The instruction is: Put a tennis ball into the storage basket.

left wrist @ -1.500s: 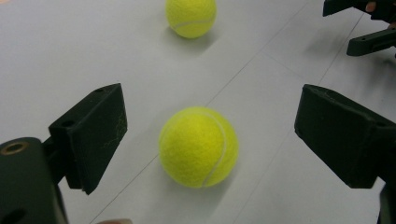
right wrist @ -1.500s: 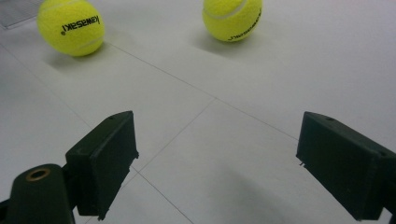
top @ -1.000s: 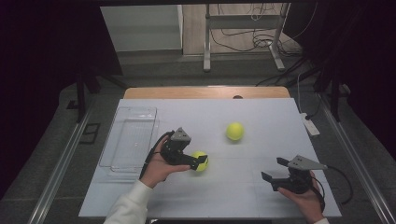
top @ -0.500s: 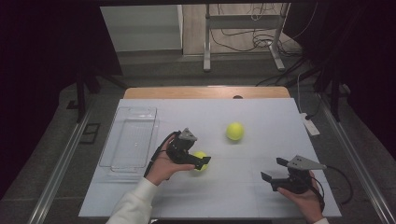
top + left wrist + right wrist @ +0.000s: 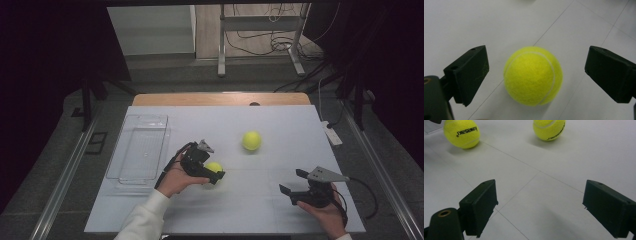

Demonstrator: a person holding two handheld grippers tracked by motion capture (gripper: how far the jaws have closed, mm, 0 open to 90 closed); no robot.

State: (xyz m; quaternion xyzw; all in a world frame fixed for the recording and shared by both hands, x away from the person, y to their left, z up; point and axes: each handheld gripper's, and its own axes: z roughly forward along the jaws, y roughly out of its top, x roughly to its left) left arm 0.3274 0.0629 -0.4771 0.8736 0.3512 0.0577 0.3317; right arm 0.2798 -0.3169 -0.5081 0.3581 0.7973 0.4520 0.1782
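Two yellow tennis balls lie on the white table (image 5: 280,120). The near ball (image 5: 214,167) (image 5: 533,75) rests on the table between the jaws of my left gripper (image 5: 216,171) (image 5: 537,72). Those jaws have just been opening, and a gap shows on each side of the ball, so the pads do not touch it. The far ball (image 5: 251,140) (image 5: 549,127) lies free to the upper right. My right gripper (image 5: 291,181) (image 5: 537,205) stands open over bare table near the front right, and both balls lie ahead of it, the near ball (image 5: 461,132) on the left.
A clear plastic tray (image 5: 123,150) stands on the left part of the table, just left of my left hand. A white power strip (image 5: 331,134) lies at the right edge. Cables and a metal stand are on the floor beyond the table.
My left hand has edged slightly to the right around the near ball, which stays in its place on the table. The right hand has not moved.
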